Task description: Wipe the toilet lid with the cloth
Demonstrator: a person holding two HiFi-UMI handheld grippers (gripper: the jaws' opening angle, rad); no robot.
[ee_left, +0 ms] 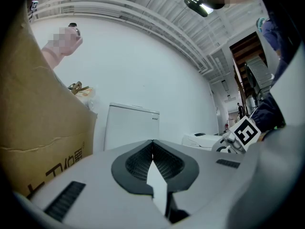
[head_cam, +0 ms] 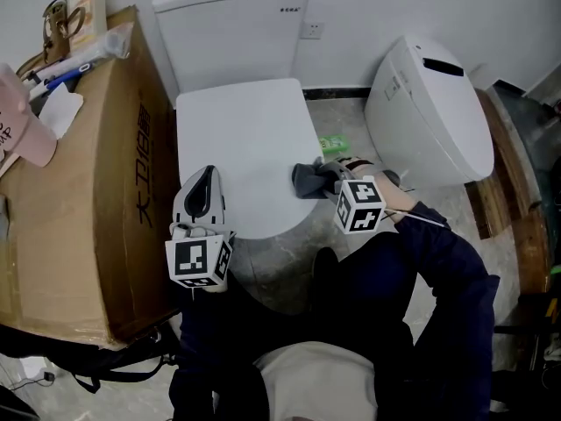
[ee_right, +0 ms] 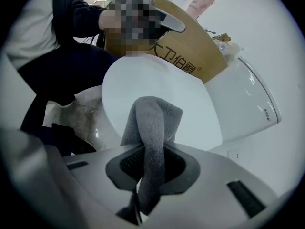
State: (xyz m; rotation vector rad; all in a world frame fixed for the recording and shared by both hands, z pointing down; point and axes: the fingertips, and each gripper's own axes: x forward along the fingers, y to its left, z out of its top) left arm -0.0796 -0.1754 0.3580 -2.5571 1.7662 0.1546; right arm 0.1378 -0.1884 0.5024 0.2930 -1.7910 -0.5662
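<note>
The right tool point(head_cam: 330, 179) pinches a grey cloth point(ee_right: 151, 128), which bunches out ahead of its tips at the right edge of the closed toilet lid point(head_cam: 241, 147). The cloth seems to touch the lid, though the angle leaves that unsure. The left tool point(head_cam: 208, 178) has its jaws pressed together on nothing, over the lid's near left edge. A cardboard box point(head_cam: 88, 191) stands just left of it, and the cistern point(ee_left: 128, 125) is straight ahead.

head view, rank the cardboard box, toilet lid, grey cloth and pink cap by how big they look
1. cardboard box, clearly the largest.
2. toilet lid.
3. pink cap, partly cut off by the frame edge.
4. grey cloth, bunched in the right gripper. It looks close to the cap in size, so that pair is unsure.
</note>
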